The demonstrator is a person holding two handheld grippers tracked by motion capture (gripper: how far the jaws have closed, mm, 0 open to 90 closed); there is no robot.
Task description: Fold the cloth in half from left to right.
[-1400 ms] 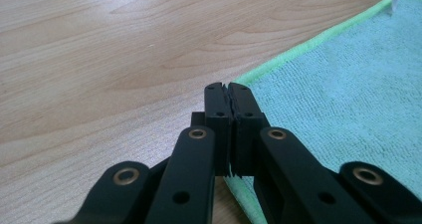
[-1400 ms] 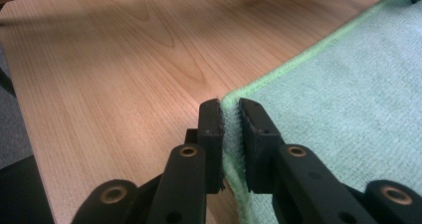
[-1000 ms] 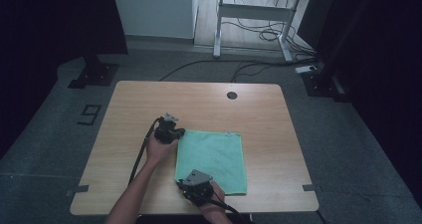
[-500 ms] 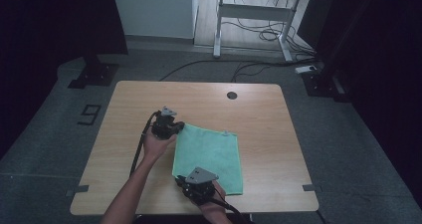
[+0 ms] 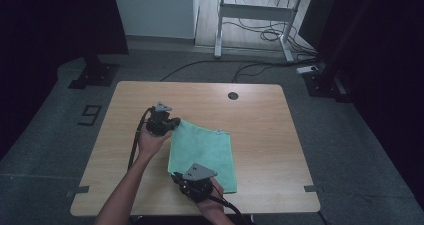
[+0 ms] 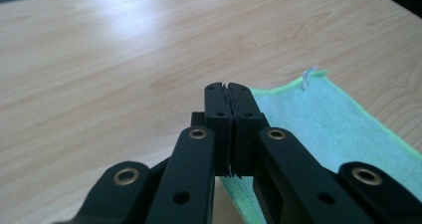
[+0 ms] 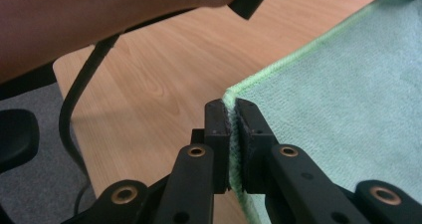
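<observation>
The wooden table [image 5: 260, 115] carries a green cloth [image 5: 205, 152] lying flat near its middle, toward my side, turned a little askew to the table edges. Its small white tag [image 5: 219, 131] sits on the far edge.

My left gripper [image 5: 161, 121] is at the cloth's far left corner. In the left gripper view [image 6: 228, 92] my 2 jaws are pressed together, and the cloth's green hem runs down under them, so I judge they pinch that corner, though the fabric between the pads is hard to make out.

My right gripper [image 5: 196, 182] is at the near left corner. In the right gripper view [image 7: 229, 107] the jaws are closed on the cloth's hem [image 7: 231, 134], which stands up between the pads.

With both left corners held, I judge a fold across to the right comes next. The risks:
1. The left grip may be shallow; if I lift quickly, the corner could slip out and the fold would sag on 1 side.
2. If my 2 hands rise unevenly, the cloth already lying askew would fold with its edges mismatched.
3. The trailing cable [image 5: 134, 145] could drag over the fabric and pull it.
</observation>
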